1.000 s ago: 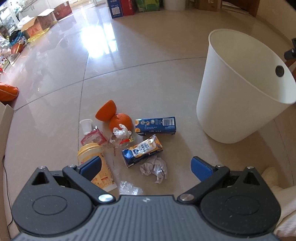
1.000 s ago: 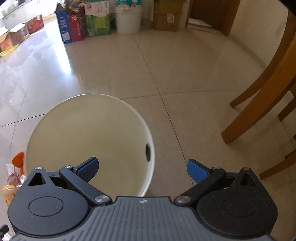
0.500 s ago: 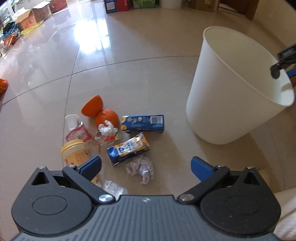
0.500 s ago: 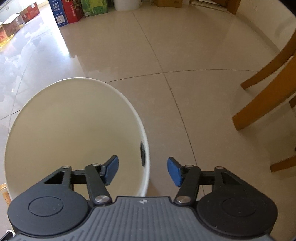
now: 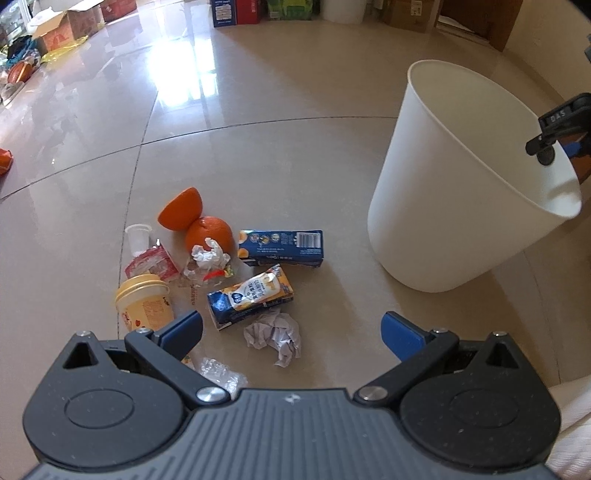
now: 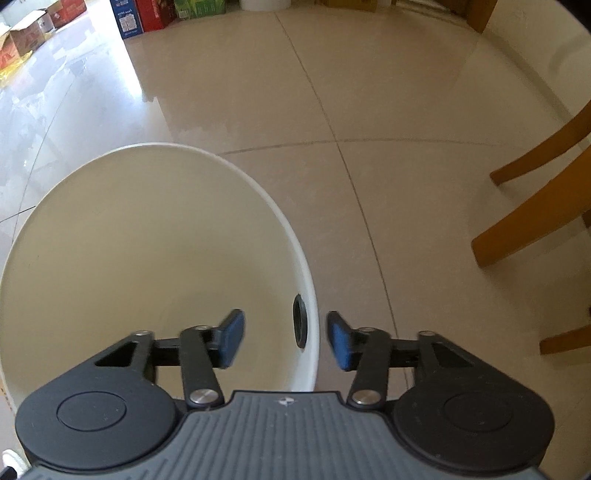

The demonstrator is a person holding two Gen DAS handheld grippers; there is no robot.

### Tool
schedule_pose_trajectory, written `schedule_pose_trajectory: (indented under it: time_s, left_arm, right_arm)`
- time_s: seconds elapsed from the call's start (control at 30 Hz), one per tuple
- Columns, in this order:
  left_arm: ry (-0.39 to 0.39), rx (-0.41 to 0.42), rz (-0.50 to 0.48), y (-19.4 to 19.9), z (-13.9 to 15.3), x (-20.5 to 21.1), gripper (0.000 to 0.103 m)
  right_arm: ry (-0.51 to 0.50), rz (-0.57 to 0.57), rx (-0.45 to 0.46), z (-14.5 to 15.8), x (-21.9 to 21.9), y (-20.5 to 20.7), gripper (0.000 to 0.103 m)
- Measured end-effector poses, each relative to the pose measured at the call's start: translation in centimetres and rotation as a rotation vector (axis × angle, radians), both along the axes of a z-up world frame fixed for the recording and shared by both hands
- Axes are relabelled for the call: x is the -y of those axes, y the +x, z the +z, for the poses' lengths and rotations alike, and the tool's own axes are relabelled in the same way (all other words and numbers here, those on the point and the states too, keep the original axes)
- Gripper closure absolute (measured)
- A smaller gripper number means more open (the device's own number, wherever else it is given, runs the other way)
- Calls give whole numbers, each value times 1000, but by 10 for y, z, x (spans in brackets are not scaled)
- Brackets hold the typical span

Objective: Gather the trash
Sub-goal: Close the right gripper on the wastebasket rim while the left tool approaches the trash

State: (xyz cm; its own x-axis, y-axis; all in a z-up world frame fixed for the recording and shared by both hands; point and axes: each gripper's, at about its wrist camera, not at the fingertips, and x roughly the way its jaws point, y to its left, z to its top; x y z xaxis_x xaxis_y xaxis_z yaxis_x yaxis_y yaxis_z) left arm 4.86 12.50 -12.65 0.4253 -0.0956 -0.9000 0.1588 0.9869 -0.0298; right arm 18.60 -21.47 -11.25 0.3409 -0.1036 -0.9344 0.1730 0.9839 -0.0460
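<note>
A heap of trash lies on the tiled floor: crumpled paper (image 5: pixel 273 334), a drink pouch (image 5: pixel 251 295), a blue carton (image 5: pixel 282 245), an orange (image 5: pixel 208 230), an orange half (image 5: pixel 181 208), a yellow cup (image 5: pixel 144 302) and a red wrapper (image 5: pixel 151 262). My left gripper (image 5: pixel 291 328) hangs open above the crumpled paper, holding nothing. A white bin (image 5: pixel 454 206) stands to the right of the heap. My right gripper (image 6: pixel 286 341) straddles the bin's rim (image 6: pixel 310 295) beside a dark hole. Its jaws are opening, with the rim between the pads and gaps on both sides.
Wooden chair legs (image 6: pixel 528 218) stand right of the bin. Cardboard boxes (image 5: pixel 70 22) and coloured cartons (image 6: pixel 147 14) line the far wall. A small clear cup (image 5: pixel 137 238) and clear plastic film (image 5: pixel 219 373) lie at the heap's left and near edges.
The right gripper came down onto the bin's rim and its jaws narrowed from wide open to straddle the wall. The left gripper has hardly moved and stays open.
</note>
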Motion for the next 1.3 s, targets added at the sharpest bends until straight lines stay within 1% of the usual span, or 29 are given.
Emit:
schedule_pose_trajectory:
  time_s: [0.03, 0.1, 0.17, 0.27, 0.37, 0.4, 0.43, 0.5, 0.6, 0.67, 0.73, 0.77, 0.83, 0.87, 0.93, 1.0, 1.07, 1.1, 1.2, 1.3]
  left_arm:
    - [4, 3, 2, 0, 0, 0, 1]
    - [12, 12, 3, 0, 1, 0, 1]
    - [15, 16, 2, 0, 2, 0, 1]
    - [19, 13, 4, -1, 2, 0, 1]
    - [17, 17, -1, -1, 2, 0, 1]
    - [20, 19, -2, -1, 2, 0, 1]
    - [22, 21, -2, -2, 3, 0, 1]
    - [25, 18, -2, -2, 2, 0, 1]
    - [28, 8, 5, -1, 0, -2, 1]
    - [25, 1, 13, -1, -1, -4, 1]
    - [21, -4, 21, 0, -1, -5, 1]
    - [20, -5, 22, 0, -1, -5, 1]
    - [21, -3, 21, 0, -1, -6, 1]
    - [23, -2, 19, 0, -2, -5, 1]
    - [23, -2, 14, 0, -2, -5, 1]
    - [24, -7, 8, -1, -4, -4, 1]
    - [26, -13, 4, -1, -5, -4, 1]
    - [27, -16, 3, -1, -6, -5, 1]
    - [26, -27, 2, -2, -8, -5, 1]
    - [24, -21, -12, -3, -11, -8, 1]
  right_arm:
    - [-12, -1, 3, 0, 0, -1, 34]
    - [-15, -15, 0, 1, 1, -1, 34]
    - [-4, -23, -25, -1, 3, -1, 34]
    - [-7, 0, -33, -2, 2, -2, 34]
    - [-20, 16, -14, -1, 0, -4, 26]
    - [-21, 14, 6, 1, 0, -5, 22]
    - [-23, 5, 35, 4, 0, -6, 21]
    - [-4, -20, 71, 5, 5, -7, 21]
    - [58, -43, 43, 3, 8, -5, 22]
    - [26, -39, 6, -1, 8, -1, 26]
    - [-36, -39, -13, -2, 6, 1, 40]
    - [-49, -47, -21, -2, 6, 1, 43]
    - [-34, -70, -18, 0, 8, 0, 59]
    - [-27, -79, -18, 0, 10, 1, 62]
    - [-24, -79, -11, 2, 9, 0, 72]
    - [-32, -78, -5, 2, 9, -1, 77]
    - [-33, -63, -5, -2, 9, 0, 84]
    - [-28, -53, -9, -3, 7, 0, 90]
    - [-70, -33, -18, -6, 3, 1, 91]
    - [-84, -32, -19, -4, -1, 2, 91]
